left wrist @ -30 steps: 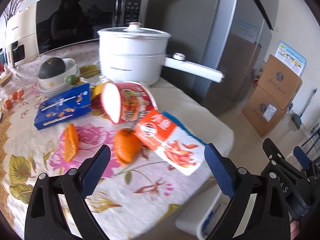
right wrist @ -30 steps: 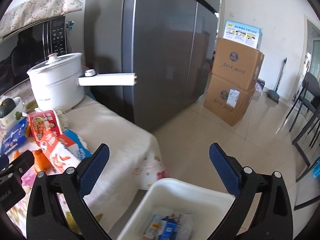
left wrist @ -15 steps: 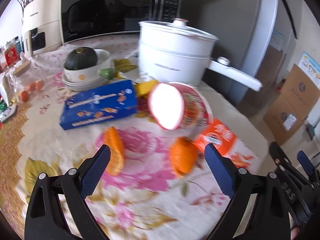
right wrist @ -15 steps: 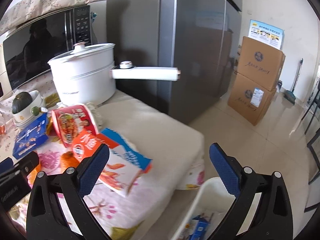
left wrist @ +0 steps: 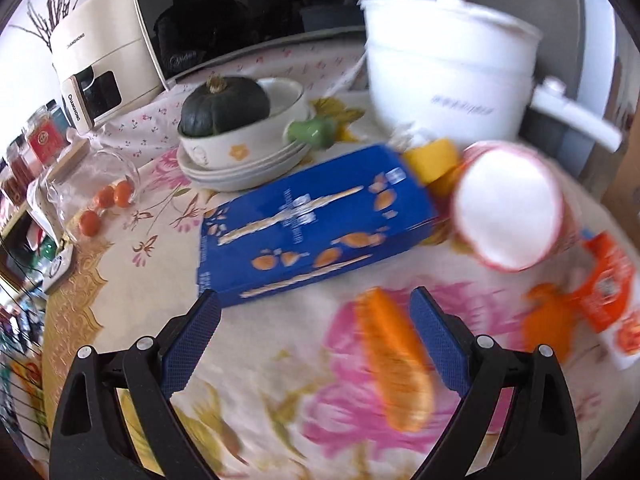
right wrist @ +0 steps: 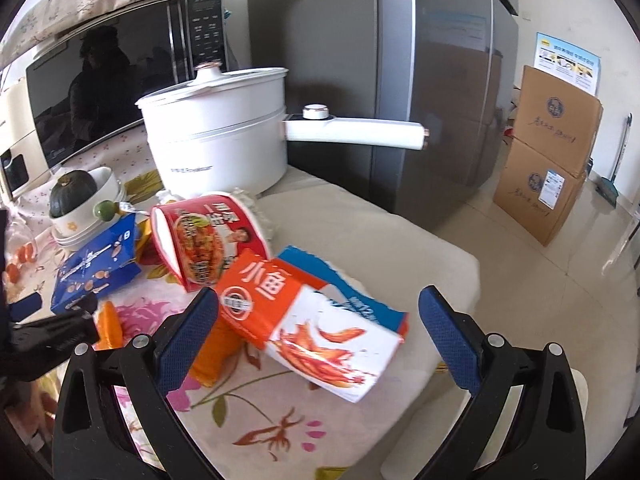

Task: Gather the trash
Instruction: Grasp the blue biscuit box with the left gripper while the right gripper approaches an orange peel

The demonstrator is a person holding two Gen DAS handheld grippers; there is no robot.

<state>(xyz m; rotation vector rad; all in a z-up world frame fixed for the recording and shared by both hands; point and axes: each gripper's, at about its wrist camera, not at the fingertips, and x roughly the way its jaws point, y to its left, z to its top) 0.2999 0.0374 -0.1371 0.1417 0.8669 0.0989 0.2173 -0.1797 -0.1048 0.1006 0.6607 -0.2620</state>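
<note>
Orange peel strip [left wrist: 394, 364], light and floppy; I'd pinch mid-length. Left gripper [left wrist: 316, 328] and right gripper [right wrist: 318, 330] jaws both spread, empty.

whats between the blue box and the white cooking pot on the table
In the left wrist view, a yellow item sits between the blue box and the white cooking pot; it is too blurred to identify.

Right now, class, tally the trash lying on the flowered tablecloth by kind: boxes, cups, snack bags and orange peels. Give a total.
Boxes: 1, the blue box
Cups: 1, the noodle cup on its side
Snack bags: 1, the orange snack bag
Orange peels: 2, one peel between the left gripper fingers, another peel beside the bag
Total: 5
</note>
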